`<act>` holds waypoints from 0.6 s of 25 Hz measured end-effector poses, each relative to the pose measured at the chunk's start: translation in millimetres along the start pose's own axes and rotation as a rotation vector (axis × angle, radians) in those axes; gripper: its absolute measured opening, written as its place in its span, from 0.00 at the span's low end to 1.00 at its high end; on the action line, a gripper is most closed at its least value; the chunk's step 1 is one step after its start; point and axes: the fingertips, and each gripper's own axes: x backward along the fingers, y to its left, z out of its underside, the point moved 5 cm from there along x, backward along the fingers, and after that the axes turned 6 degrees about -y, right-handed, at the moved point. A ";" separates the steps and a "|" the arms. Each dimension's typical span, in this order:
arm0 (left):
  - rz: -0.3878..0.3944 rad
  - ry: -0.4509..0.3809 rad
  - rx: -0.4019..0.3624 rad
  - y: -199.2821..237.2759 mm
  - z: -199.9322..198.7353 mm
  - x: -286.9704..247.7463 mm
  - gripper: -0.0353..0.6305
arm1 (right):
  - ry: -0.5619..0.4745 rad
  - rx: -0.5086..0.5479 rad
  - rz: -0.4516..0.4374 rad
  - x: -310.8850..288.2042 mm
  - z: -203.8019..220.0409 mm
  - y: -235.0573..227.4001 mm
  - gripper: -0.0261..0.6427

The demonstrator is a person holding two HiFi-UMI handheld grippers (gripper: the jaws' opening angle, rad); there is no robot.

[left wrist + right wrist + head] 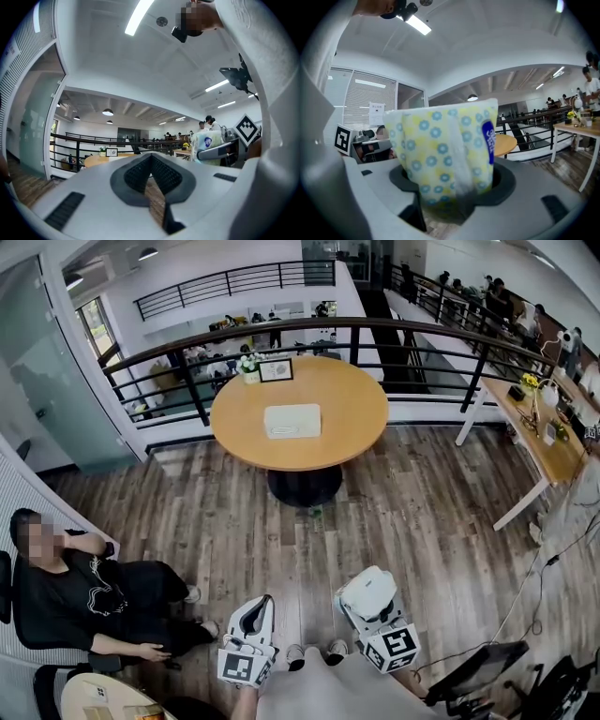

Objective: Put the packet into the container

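Observation:
In the right gripper view, my right gripper [454, 197] is shut on a soft packet [440, 150], pale yellow with blue flowers and a blue label, which stands upright between the jaws. The head view shows that gripper [372, 601] low at the centre right, with the packet [366, 589] showing pale at its tip. My left gripper [257, 613] is held beside it, and its jaws [151, 159] are shut with nothing between them. The white rectangular container [292, 420] lies on a round wooden table [239, 427] far ahead of both grippers.
A person in black sits in a chair [66, 592] at the left. Wood floor [403, 512] stretches between me and the table. A black railing [187, 367] curves behind the table. A long desk [539, 432] with small items stands at the right.

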 end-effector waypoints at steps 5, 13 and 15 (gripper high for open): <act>-0.005 -0.001 -0.004 -8.0 0.1 -5.1 0.06 | 0.003 0.002 -0.001 3.8 1.3 -9.4 0.49; -0.001 0.005 -0.012 -34.9 -1.4 -22.2 0.06 | -0.003 0.013 -0.022 10.3 -6.4 -34.1 0.49; -0.003 0.004 -0.012 -40.9 -1.9 -27.2 0.06 | 0.000 0.014 -0.024 12.3 -6.7 -41.2 0.49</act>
